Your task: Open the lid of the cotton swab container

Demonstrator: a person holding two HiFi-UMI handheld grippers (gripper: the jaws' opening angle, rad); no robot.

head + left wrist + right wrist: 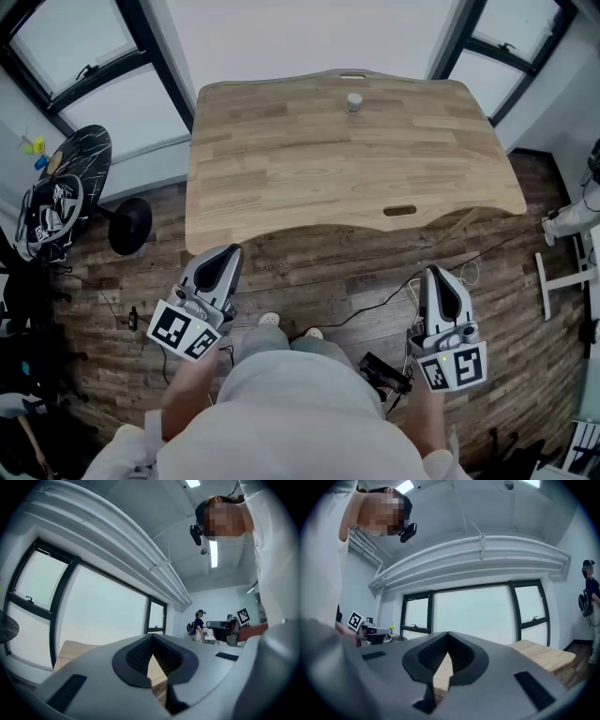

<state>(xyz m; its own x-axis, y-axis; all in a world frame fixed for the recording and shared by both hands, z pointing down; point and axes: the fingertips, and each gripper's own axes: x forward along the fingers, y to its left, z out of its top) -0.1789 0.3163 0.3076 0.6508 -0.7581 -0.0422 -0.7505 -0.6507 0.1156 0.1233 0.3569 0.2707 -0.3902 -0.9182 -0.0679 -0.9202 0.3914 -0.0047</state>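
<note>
Wooden table [281,178], small distant container [353,102], details indistinct

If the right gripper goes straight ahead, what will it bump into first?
The right gripper would probably meet the wooden table at its near edge, or skim over the top; height is unclear.

Small pale cotton swab container [353,102] is standing upright near the far edge of the wooden table [281,169], alone there, too small to make out its lid; an oval slot [400,210] is showing near the table's near edge, to the right. Person [300,422] is standing back from the table, holding the left gripper [231,253] and right gripper [433,274] over the plank floor [319,281]; both are pointing toward the table, jaws drawn together, well apart from the container; a black round base [128,225] is sitting on the floor at left.
</note>
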